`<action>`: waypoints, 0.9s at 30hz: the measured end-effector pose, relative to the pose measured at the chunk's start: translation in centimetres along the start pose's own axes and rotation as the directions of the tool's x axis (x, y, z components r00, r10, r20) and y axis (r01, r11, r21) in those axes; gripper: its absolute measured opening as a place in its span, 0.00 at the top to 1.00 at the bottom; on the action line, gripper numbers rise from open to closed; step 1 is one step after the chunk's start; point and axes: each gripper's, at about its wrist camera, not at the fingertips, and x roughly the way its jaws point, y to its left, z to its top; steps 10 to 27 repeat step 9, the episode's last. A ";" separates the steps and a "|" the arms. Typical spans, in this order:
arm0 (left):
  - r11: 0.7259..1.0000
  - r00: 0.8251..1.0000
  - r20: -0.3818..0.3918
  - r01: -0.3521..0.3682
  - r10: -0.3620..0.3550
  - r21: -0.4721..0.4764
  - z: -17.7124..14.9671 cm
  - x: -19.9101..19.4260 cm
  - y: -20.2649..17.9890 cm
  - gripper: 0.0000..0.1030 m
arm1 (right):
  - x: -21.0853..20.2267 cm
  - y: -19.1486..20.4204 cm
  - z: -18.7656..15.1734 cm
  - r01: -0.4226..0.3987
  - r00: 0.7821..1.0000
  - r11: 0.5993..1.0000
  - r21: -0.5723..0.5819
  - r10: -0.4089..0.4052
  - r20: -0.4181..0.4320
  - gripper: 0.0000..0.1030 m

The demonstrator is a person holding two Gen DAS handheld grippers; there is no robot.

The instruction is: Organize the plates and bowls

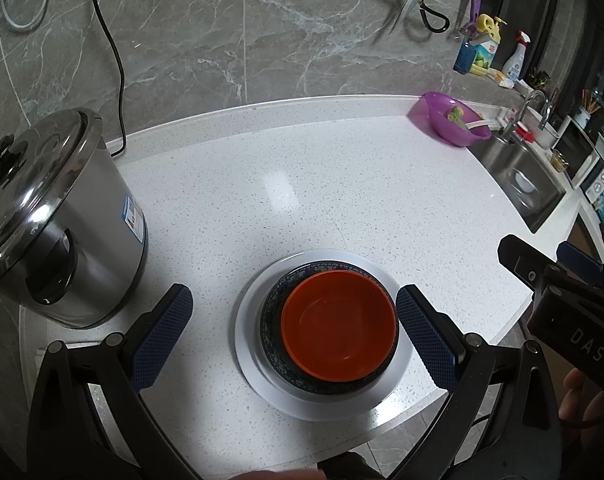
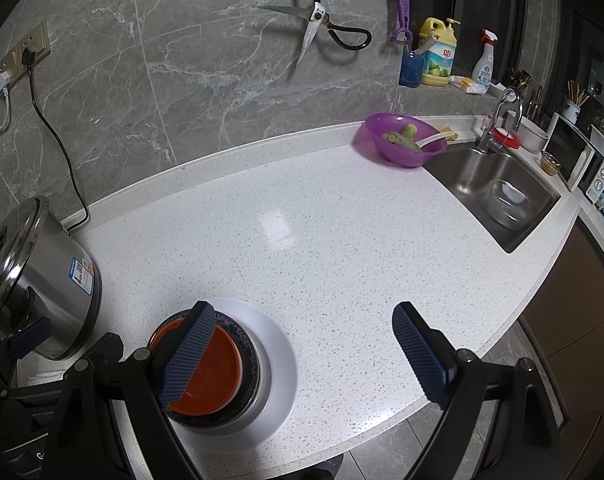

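An orange bowl sits nested in a dark patterned bowl, which stands on a white plate near the counter's front edge. My left gripper is open, hovering over the stack with a finger on each side and nothing held. In the right wrist view the same orange bowl, dark bowl and white plate lie low on the left. My right gripper is open and empty; its left finger overlaps the stack in view. The right gripper also shows at the left view's right edge.
A steel lidded pot with a cord stands at the left. A purple bowl with green vegetable pieces sits by the sink at the back right. Scissors hang on the grey wall. White speckled counter stretches between.
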 end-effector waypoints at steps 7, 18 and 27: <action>1.000 1.000 0.008 -0.007 0.007 -0.010 -0.2 0.0 -0.2 0.01 | 0.1 -0.1 0.0 -0.004 1.000 1.000 0.000 0.004 -0.004 0.11; 1.000 1.000 0.007 -0.003 0.004 -0.010 -0.2 0.0 -0.3 0.01 | 0.2 -0.1 0.1 -0.006 1.000 1.000 -0.002 0.006 -0.006 0.11; 1.000 1.000 0.007 -0.003 0.004 -0.010 -0.2 0.0 -0.3 0.01 | 0.2 -0.1 0.1 -0.006 1.000 1.000 -0.002 0.006 -0.006 0.11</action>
